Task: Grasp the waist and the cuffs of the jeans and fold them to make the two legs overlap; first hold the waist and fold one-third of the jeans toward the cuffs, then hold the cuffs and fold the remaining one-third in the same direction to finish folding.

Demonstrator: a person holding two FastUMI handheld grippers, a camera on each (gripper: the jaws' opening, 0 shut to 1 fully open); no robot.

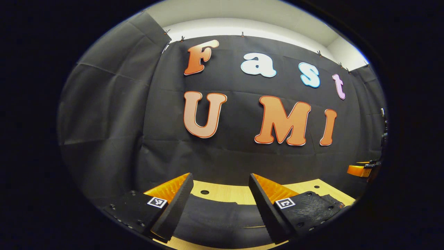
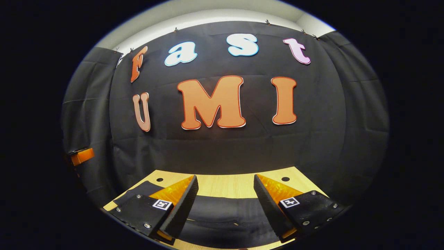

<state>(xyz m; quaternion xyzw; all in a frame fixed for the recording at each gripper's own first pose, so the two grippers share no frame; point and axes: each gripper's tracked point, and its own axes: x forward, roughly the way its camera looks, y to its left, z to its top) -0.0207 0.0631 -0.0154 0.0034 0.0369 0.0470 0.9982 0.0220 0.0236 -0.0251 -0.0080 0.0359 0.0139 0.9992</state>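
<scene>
The dark jeans (image 1: pixel 222 215) lie flat on the wooden table (image 2: pixel 225 185), below both grippers. The left gripper (image 1: pixel 220 205) and right gripper (image 2: pixel 225 205) hover with jaws wide apart, empty. Denim is probably heavy, limp; pinch waistband and cuff edges.

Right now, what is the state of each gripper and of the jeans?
Left gripper: open, fingers apart, above the jeans, holding nothing.
Right gripper: open, fingers apart, above the jeans, holding nothing.
Jeans: dark, lying flat on the table, not gripped; whether folded cannot be told.
</scene>
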